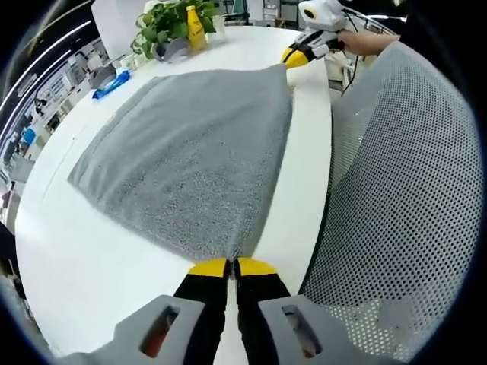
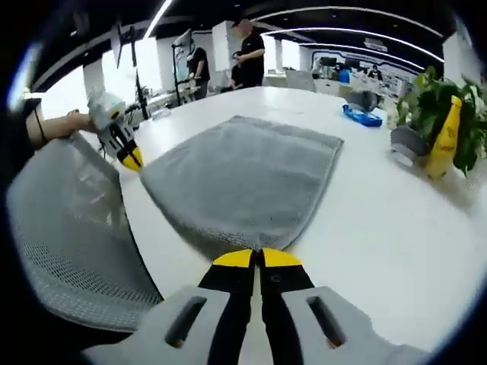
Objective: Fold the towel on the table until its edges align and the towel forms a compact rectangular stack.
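**Kid:** White table [image 1: 91,266], big room, people far back. Where's the towel [image 1: 190,152]?

**Helper:** It lies flat and grey in the middle of the table, near the mesh chair [image 1: 403,190]. Your left gripper [image 1: 232,266] has its jaws pinched on one near corner. Your right gripper [image 2: 257,257] pinches the other near corner.

**Kid:** What now?

**Helper:** I'd say lift both corners together, carry them level to the far edge, and line them up before you let go.

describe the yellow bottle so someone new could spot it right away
Start at the white table and look beyond the grey towel to the far edge. Against the leafy green potted plant stands the yellow bottle, the lone upright yellow item there, unlike the flat blue object nearby.
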